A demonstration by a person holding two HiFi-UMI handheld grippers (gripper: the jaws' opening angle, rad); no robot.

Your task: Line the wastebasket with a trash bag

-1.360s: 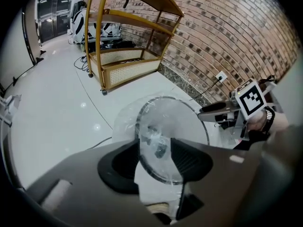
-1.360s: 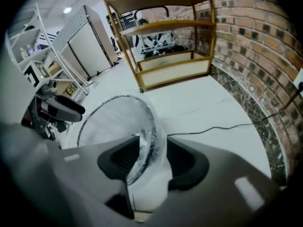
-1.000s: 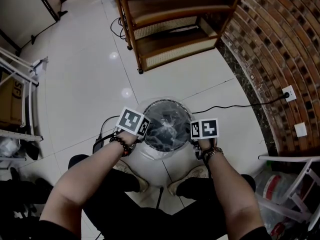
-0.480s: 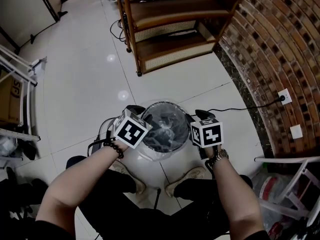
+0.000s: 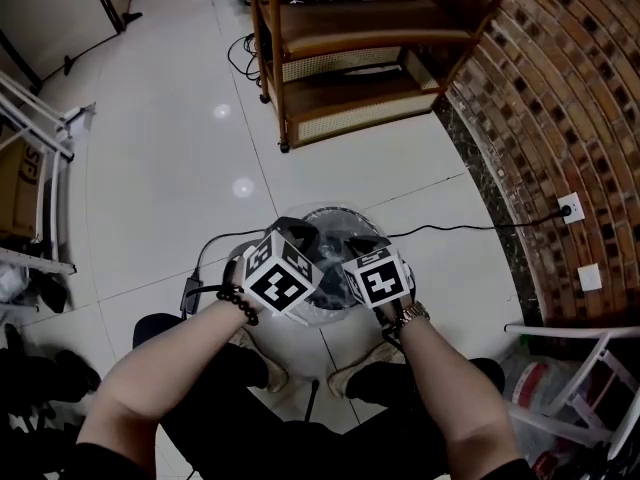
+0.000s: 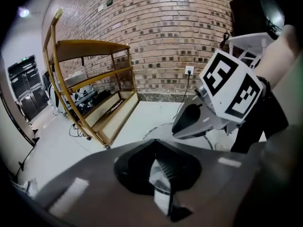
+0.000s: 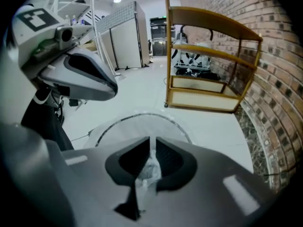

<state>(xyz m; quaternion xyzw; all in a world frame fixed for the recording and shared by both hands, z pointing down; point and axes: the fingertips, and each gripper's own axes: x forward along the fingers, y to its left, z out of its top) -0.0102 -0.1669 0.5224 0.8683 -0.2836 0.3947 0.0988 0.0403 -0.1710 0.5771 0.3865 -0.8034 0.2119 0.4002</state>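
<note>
A round wastebasket (image 5: pixel 335 216) stands on the white tile floor between the person's feet, with a clear trash bag (image 5: pixel 331 255) in its mouth. Both grippers hang close together over the opening. My left gripper (image 5: pixel 305 240) is above the left half and my right gripper (image 5: pixel 356 245) above the right half. In the left gripper view my left gripper (image 6: pixel 160 186) pinches a thin strip of clear film. In the right gripper view my right gripper (image 7: pixel 147 168) clamps a crumpled wad of bag above the rim (image 7: pixel 142 115). Both pairs of jaws have just been closing on the film.
A wooden shelf unit (image 5: pixel 350 58) stands just beyond the basket and a curved brick wall (image 5: pixel 560 88) runs along the right. A black cable (image 5: pixel 450 226) leads to a wall socket (image 5: pixel 573 209). A white frame (image 5: pixel 575 363) sits at the lower right and a metal rack (image 5: pixel 40 158) at the left.
Both grippers left the basket's left and right rim, rose and came together over its middle. Both cubes rolled.
</note>
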